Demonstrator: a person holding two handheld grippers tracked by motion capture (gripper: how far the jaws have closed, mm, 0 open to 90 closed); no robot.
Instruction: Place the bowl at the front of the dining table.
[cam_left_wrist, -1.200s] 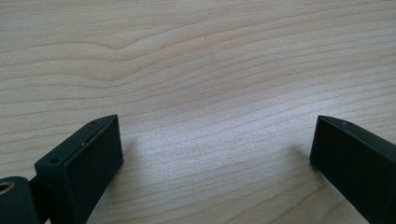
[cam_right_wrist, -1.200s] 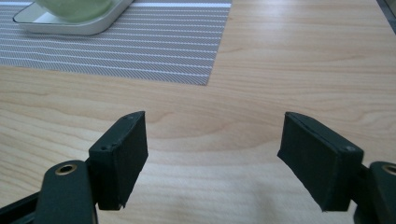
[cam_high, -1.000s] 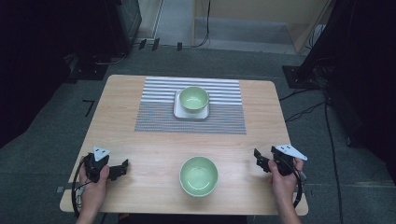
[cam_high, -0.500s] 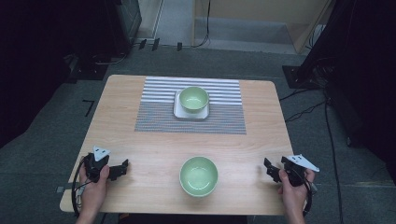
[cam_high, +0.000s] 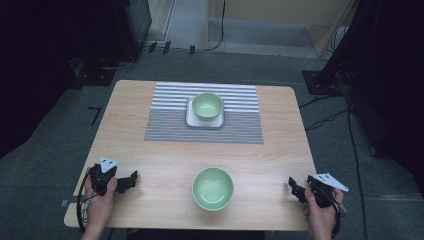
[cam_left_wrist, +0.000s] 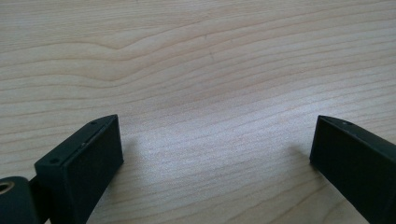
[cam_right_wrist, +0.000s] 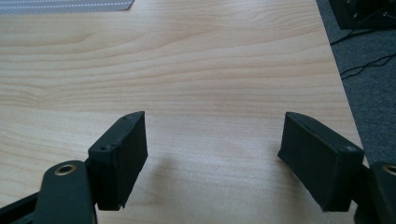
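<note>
Two green bowls stand on the table (cam_high: 150, 150), a pale wooden top with rounded corners. Largest item on it is the striped mat (cam_high: 235, 127), lying across the far half toward 12 o'clock. On the mat sits a white square plate (cam_high: 190, 117), and the far bowl (cam_high: 207, 106) rests upright on that plate. The near bowl (cam_high: 213, 188) stands upright on bare wood at 6 o'clock of the mat, close to the near edge and well apart from the far bowl.

Left tool (cam_high: 131, 179) lies at 9 o'clock of the near bowl, held low over the table in the left hand (cam_high: 100, 200), its tips directed toward the bowl. Tool and bowl are apart, with bare wood between them. In the left gripper view its jaws stand wide, with wood grain alone between them; state: open, gripping nothing.

Right tool (cam_high: 295, 190) lies at 3 o'clock of the near bowl, near the table's right edge, held in the right hand (cam_high: 322, 212). It points toward the bowl and is likewise apart from it. In the right gripper view its jaws are spread over bare wood, a corner of the mat at top left and grey floor (cam_right_wrist: 369, 70) past the table edge; state: open, empty.

The near bowl therefore lies between the two tools, touched by neither.
</note>
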